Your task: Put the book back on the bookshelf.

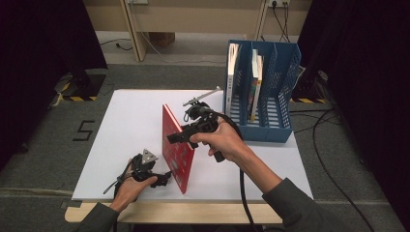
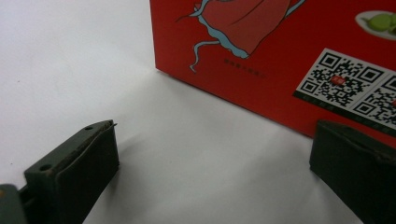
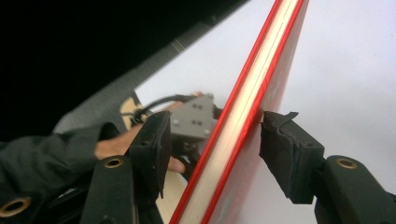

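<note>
Resting low on the white table [image 1: 130, 121] near its front edge, the left gripper [image 1: 166, 178] lies in the person's left hand [image 1: 129, 187] and points at the foot of the red book [image 1: 176, 150]. In the left gripper view its two jaws stand wide apart with bare table between them; the book's back cover, with a drawn figure and QR codes, stands just ahead, and the right-hand jaw overlaps its lower edge, though I cannot tell whether it touches. That gripper is released and grasps nothing.

The book stands upright on its bottom edge in the middle of the table, tilted a little, its red cover facing the person's right.

Above it, the right gripper [image 1: 175, 137] straddles the book's top edge, held in the right hand [image 1: 226, 141]. In the right gripper view the book [image 3: 243, 112] runs between the jaws: one pad meets the cover, while the other stands clear of it with a gap. So the jaws bracket the book without clamping it.

Farther right, a blue rack [image 1: 285, 77] stands at the table's far right corner with books [image 1: 255, 84] upright in its slots.
</note>
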`<control>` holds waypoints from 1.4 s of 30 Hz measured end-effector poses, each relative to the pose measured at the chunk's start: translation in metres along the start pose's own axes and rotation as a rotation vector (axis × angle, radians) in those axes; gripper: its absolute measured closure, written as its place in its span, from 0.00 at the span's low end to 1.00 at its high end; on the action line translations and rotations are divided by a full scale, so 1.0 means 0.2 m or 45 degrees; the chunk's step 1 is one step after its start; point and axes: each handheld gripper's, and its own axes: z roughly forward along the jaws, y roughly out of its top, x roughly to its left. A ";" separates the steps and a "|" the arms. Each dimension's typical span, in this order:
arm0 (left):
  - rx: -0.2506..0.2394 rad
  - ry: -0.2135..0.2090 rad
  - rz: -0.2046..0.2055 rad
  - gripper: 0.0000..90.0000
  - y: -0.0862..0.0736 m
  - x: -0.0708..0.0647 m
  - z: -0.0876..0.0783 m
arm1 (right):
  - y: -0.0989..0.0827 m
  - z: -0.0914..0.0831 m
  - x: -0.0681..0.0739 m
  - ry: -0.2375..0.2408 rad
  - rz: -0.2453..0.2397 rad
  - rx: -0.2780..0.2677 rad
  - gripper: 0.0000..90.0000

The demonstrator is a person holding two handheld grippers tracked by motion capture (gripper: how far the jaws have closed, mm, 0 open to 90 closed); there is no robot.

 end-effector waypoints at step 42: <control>-0.023 -0.024 0.004 0.05 0.00 0.00 0.00 | 0.12 -0.05 -0.11 -0.255 -0.126 0.390 0.80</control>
